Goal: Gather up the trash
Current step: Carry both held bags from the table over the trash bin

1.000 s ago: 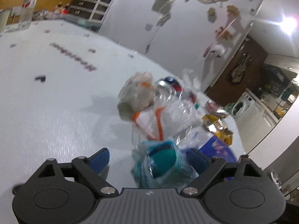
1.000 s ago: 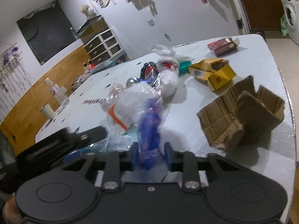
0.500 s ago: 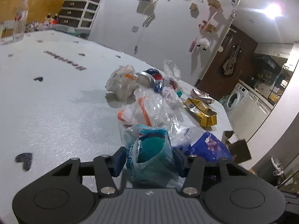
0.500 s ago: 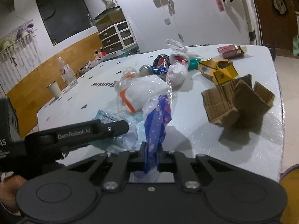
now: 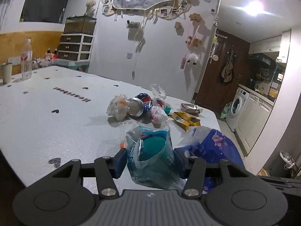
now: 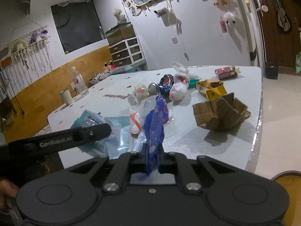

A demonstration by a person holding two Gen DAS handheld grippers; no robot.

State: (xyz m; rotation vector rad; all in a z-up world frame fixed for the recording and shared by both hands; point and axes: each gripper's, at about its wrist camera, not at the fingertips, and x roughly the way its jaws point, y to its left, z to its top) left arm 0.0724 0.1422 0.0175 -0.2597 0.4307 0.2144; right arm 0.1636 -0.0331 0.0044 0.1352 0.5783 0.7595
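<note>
Left wrist view: the left gripper [image 5: 149,160] clamps a teal plastic wrapper [image 5: 150,150] between its jaws, above the near edge of the table [image 5: 47,124]. The right gripper [image 6: 152,150] pinches a blue plastic bag [image 6: 155,120] tightly, just right of that wrapper.

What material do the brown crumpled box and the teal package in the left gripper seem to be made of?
The brown box looks like matte corrugated cardboard: torn edges, stiff folds. The teal package seems to be thin glossy plastic film: it is translucent, wrinkled and reflects light.
</note>
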